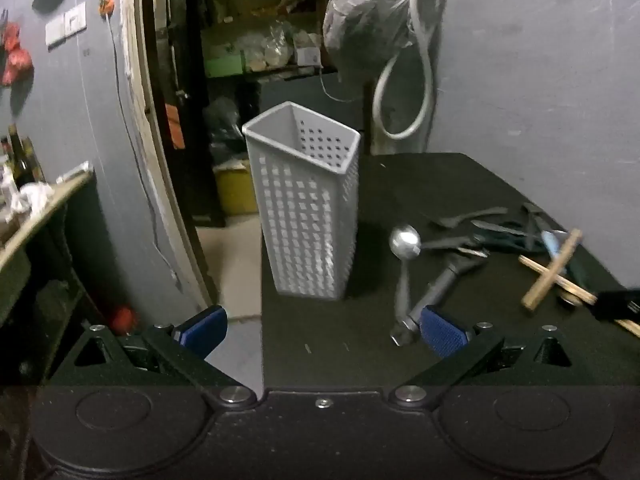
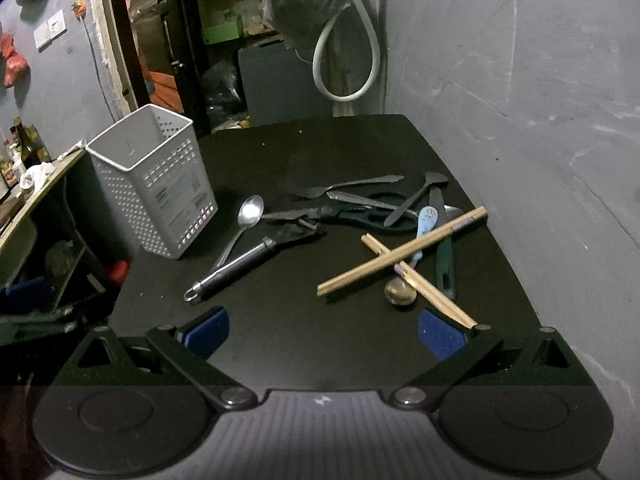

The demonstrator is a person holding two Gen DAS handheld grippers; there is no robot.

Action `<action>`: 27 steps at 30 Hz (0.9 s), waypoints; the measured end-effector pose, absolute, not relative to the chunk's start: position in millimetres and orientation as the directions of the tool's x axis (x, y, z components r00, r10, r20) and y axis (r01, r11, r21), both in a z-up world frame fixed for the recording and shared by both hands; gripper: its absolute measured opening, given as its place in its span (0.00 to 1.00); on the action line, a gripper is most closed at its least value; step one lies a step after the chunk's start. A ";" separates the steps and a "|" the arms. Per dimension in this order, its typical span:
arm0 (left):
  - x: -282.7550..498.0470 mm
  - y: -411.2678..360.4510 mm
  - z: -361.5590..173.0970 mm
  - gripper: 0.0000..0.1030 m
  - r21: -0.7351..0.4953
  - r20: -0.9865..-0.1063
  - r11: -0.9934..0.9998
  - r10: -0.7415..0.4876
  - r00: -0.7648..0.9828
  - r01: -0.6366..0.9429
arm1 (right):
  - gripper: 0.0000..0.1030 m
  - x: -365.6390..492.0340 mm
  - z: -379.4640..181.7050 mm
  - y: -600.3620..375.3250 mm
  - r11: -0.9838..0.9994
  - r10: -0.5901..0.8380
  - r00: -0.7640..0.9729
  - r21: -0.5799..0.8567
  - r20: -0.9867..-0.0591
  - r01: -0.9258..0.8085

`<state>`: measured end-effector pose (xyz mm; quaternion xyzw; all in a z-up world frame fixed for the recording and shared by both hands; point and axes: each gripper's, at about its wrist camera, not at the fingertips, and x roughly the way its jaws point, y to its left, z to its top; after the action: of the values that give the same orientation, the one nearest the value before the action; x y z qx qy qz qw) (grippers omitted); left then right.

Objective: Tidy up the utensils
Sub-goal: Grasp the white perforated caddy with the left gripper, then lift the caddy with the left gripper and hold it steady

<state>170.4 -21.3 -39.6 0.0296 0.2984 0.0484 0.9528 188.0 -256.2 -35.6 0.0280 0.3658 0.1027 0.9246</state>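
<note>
A white perforated utensil holder [image 1: 306, 208] [image 2: 154, 182] stands upright and empty at the left of the black table [image 2: 340, 144]. To its right lie a steel spoon [image 1: 405, 248] [image 2: 246, 220], a black-handled tool [image 2: 236, 266], scissors [image 2: 356, 212], dark cutlery [image 2: 416, 196], wooden chopsticks [image 2: 400, 252] [image 1: 550, 270] and a blue-handled spoon [image 2: 424, 224]. My left gripper [image 1: 324, 330] is open, low over the near table edge in front of the holder. My right gripper [image 2: 324, 332] is open above bare table, short of the chopsticks.
A grey wall [image 2: 520, 80] runs along the table's right and far sides, with a hose [image 2: 348, 60] and a bagged item [image 1: 364, 20] hanging there. Left of the table is a drop to the floor, a doorway [image 1: 240, 80] and a cluttered side shelf [image 1: 36, 200].
</note>
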 end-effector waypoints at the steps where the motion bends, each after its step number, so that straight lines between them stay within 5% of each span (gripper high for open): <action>1: 179.5 -19.5 -39.6 0.99 0.097 -0.562 0.992 0.120 0.819 -0.079 | 1.00 192.6 -37.3 -257.3 0.976 0.215 0.701 0.130 -0.680 -0.174; 10: 250.9 -2.8 -42.5 0.99 0.163 -0.534 0.985 0.136 0.835 -0.056 | 1.00 207.4 -51.6 -262.1 0.955 0.295 0.629 0.212 -0.719 -0.206; 19: 297.6 3.1 -38.7 0.99 0.179 -0.499 0.984 0.069 0.864 0.025 | 1.00 212.4 -54.2 -249.4 0.980 0.197 0.642 0.126 -0.741 -0.155; 24: 302.5 0.4 -41.1 0.81 0.189 -0.484 0.981 0.047 0.874 0.052 | 1.00 211.2 -53.1 -243.9 0.988 0.156 0.644 0.110 -0.749 -0.111; 27: 300.0 1.6 -42.2 0.80 0.176 -0.477 0.982 0.027 0.879 0.065 | 1.00 210.9 -52.4 -242.8 0.991 0.136 0.647 0.107 -0.750 -0.085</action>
<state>300.0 1.6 -42.2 0.0939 0.2460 -0.0098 0.9647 210.9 -242.8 -52.4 0.0308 0.4154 0.0611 0.9071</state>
